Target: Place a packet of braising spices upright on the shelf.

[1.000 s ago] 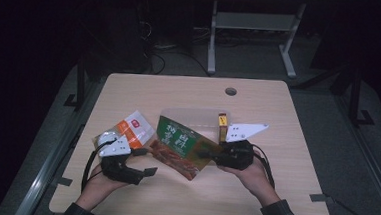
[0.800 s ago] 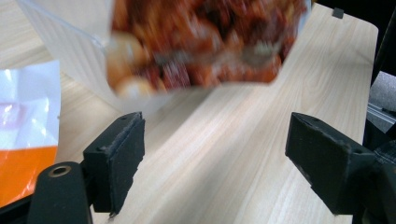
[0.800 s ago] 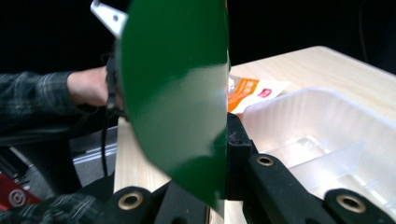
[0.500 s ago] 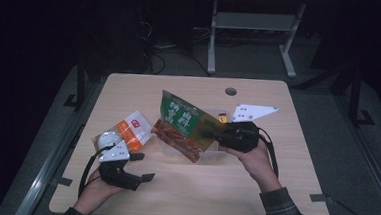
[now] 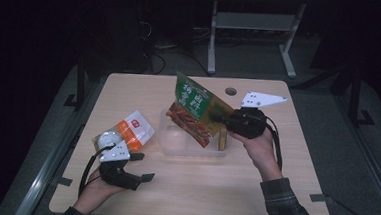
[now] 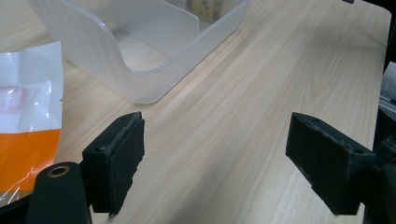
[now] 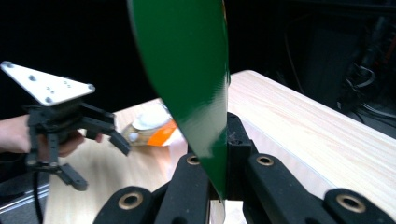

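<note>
While the green and red foil snack pouch (image 5: 194,113) is pinched at its edge between the closed jaws of the right hand-held gripper (image 5: 217,118), it is held tilted in the air above the clear plastic bin (image 5: 174,142) on the light wooden desk (image 5: 253,191). In the right gripper view the pouch's green edge (image 7: 196,84) is seen clamped flat between the pads. The left hand-held gripper (image 5: 142,167) is held low over the desk near the front edge with its jaws spread and nothing between them; the orange and white snack packet (image 5: 129,131) lies just beside it. A small yellow box (image 5: 222,139) is seen standing at the bin's right end. The step in hand is judged to be the carrying of the pouch towards the bin. The next move is judged to call for lowering the pouch into the open compartment, clear of the box, before the grip is released.
</note>
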Demonstrator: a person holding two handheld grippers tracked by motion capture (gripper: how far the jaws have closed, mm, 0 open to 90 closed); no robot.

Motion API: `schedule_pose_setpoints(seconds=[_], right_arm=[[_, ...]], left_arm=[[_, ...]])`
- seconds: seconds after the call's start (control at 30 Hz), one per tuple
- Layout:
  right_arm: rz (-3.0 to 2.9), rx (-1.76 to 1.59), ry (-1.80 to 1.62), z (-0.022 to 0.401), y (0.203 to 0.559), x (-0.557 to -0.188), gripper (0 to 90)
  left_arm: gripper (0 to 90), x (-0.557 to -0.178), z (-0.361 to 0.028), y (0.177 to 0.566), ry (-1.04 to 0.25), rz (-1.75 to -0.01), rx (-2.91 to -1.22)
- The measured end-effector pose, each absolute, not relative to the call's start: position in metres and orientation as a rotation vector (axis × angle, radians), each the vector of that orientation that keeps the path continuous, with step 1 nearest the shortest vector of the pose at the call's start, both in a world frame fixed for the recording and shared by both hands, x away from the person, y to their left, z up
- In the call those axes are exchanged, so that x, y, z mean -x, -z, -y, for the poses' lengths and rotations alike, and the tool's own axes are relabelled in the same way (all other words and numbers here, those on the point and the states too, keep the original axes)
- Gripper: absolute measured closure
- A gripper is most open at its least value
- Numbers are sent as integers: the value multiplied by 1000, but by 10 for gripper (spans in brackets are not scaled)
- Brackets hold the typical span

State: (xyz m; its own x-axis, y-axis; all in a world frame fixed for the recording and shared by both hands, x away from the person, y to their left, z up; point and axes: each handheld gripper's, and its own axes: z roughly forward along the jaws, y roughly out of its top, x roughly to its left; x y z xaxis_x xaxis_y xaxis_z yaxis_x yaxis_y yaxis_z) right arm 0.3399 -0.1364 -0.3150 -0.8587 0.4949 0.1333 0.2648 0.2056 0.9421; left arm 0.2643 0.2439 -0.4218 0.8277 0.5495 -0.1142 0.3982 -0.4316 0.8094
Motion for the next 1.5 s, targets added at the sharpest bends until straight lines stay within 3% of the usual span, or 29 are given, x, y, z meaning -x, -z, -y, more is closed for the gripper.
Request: schedule_pose_setpoints(seconds=[0.63, 1.5], right_arm=[[-2179, -928, -1605, 161, 329, -352, 897], [-2211, -1006, -1435, 147, 344, -348, 895]], left_arm=[[193, -265, -241, 425, -203, -670, -2116], [192, -264, -238, 428, -195, -663, -2163]])
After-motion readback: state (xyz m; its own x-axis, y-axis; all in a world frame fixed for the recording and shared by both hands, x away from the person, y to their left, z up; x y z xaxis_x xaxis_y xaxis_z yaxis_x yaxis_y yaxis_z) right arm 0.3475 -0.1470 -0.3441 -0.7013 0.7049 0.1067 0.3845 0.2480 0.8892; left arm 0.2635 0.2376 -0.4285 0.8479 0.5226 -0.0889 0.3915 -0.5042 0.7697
